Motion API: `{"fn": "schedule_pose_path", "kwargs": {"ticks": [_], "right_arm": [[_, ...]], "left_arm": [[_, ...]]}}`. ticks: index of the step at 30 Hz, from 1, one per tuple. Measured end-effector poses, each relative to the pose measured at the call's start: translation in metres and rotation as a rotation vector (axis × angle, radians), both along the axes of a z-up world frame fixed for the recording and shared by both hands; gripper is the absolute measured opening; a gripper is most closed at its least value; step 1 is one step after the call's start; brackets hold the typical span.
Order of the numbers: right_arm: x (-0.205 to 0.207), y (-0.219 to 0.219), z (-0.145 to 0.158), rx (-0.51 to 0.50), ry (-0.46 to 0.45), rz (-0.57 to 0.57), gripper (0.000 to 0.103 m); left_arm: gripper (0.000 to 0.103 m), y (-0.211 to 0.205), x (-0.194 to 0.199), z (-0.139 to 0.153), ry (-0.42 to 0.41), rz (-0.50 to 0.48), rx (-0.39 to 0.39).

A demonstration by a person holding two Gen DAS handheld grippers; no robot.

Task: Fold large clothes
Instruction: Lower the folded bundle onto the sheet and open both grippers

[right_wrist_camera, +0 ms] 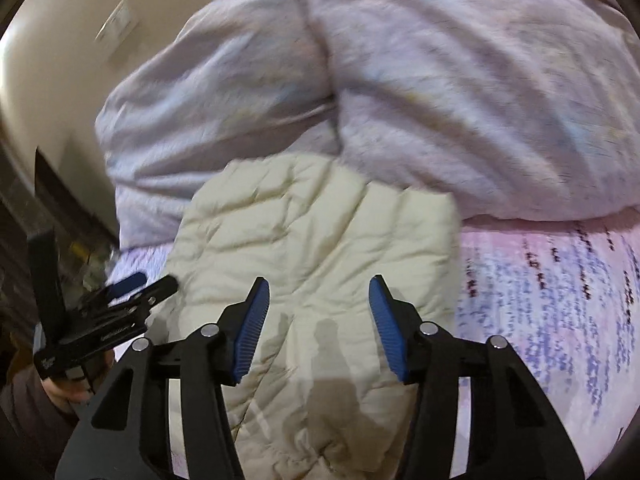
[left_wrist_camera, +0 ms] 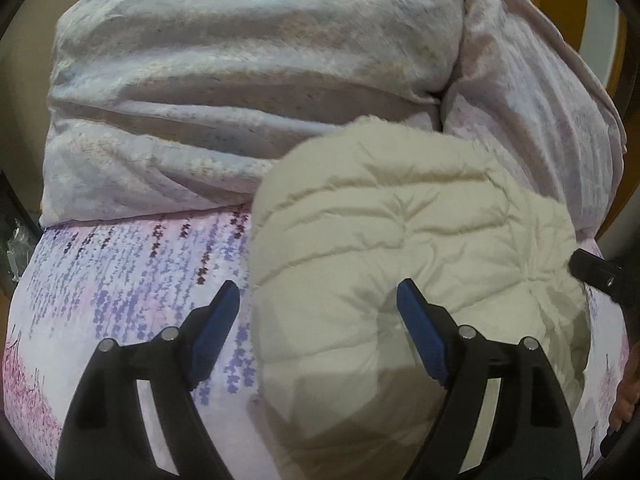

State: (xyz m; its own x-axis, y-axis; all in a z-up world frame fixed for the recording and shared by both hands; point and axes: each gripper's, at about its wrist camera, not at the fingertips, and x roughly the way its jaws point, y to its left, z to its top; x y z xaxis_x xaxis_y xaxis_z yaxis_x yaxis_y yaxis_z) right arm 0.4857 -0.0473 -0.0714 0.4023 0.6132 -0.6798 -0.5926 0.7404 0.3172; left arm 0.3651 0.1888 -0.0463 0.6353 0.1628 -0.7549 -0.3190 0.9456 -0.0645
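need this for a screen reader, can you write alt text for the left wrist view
A cream quilted jacket, folded into a puffy bundle, lies on a bedsheet printed with purple and pink flowers. The left gripper hovers above its near edge, blue pads apart and gripping nothing. A rumpled pale lilac duvet is heaped behind, and the right gripper pokes in at the right edge.

The folded jacket (left_wrist_camera: pixel 416 264) is lying on the bed (left_wrist_camera: pixel 120 320); the heaped duvet (left_wrist_camera: pixel 248 80) is sitting behind it, touching it.
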Motion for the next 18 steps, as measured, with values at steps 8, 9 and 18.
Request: {"fn": "schedule_pose_path", "kwargs": {"ticks": [8, 9, 18], "right_arm": [[0.005, 0.0, -0.038, -0.098, 0.051, -0.074, 0.045], [0.006, 0.001, -0.041, -0.103, 0.059, -0.086, 0.045], [-0.016, 0.005, -0.015, -0.169, -0.03, -0.115, 0.084]], "left_arm": [[0.083, -0.009, 0.007, -0.023, 0.042, -0.037, -0.008], [0.084, -0.011, 0.009, -0.024, 0.045, -0.038, -0.005], [0.085, -0.006, -0.014, -0.009, 0.028, -0.006, -0.033]]}}
